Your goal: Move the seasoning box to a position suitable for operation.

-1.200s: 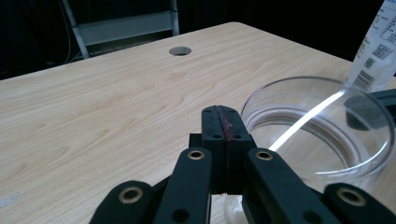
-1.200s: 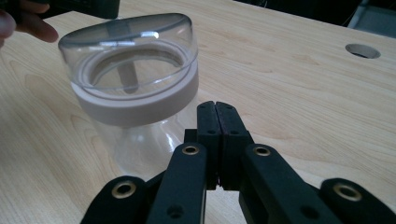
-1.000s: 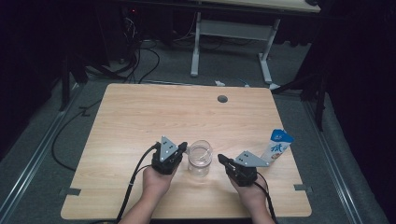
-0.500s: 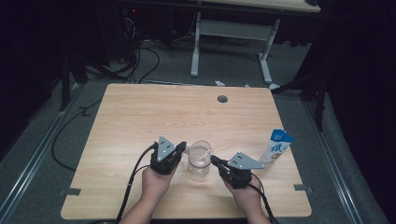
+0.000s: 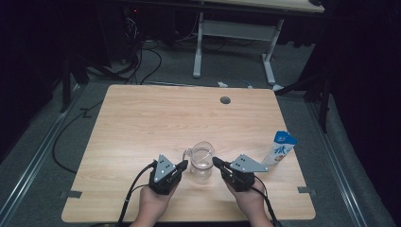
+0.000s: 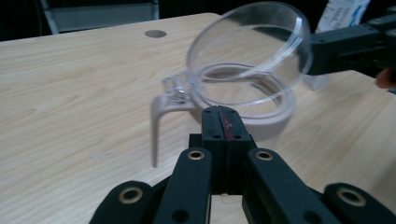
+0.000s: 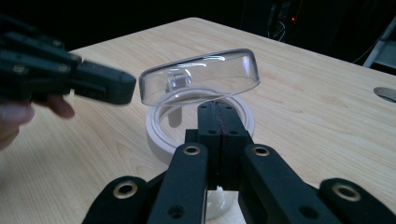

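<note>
Right gripper view shows the jar [image 7: 201, 135] lid [image 7: 201, 77] tipped half up, both grippers' fingers closed empty beside it; full opening remains.

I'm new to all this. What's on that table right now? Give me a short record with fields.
Surface: wooden table
Main item: clear jug with a handle and a hinged lid tipped up
Left tool: jaws shut, empty, at the jug's handle side
Right tool: jaws shut, empty, tip by the jug's opposite side
Other item: blue and white carton, standing near the table's right edge
Table detail: round hole near the far edge
</note>
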Demonstrator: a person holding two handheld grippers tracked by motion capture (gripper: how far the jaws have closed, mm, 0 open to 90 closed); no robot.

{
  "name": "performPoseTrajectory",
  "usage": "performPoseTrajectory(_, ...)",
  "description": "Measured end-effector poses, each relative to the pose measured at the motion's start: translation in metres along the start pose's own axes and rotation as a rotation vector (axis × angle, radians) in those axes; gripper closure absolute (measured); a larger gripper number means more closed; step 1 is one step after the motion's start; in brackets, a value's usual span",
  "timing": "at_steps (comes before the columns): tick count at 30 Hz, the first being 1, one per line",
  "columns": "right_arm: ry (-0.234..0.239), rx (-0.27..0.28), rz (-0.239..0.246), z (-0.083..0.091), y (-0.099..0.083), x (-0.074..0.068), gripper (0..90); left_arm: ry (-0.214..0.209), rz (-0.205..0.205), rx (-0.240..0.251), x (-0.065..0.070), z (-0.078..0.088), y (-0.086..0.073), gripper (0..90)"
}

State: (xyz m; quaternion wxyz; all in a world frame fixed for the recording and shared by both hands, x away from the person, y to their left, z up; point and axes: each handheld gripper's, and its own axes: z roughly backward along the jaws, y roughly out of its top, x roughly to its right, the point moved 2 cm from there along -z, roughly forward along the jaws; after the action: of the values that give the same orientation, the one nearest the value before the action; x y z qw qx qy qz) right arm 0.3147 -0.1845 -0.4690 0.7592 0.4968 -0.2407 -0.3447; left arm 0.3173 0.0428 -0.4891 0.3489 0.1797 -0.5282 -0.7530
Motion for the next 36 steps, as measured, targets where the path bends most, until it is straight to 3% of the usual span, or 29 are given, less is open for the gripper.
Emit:
performPoseTrajectory(9, 0.001, 0.011, 0.008, 0.001, 0.003, -0.003, 90.0, -0.034, 0.012, 0.005, 0.012, -0.007, -0.001, 90.0)
performPoseTrajectory(24, 0.010, 0.012, 0.007, 0.002, 0.003, -0.003, 89.9, -0.054, 0.018, 0.019, 0.021, -0.014, 0.004, 90.0)
performPoseTrajectory(36, 0.017, -0.033, -0.004, -0.011, -0.007, -0.002, 89.9, -0.051, 0.029, 0.042, 0.020, -0.013, 0.008, 90.0)
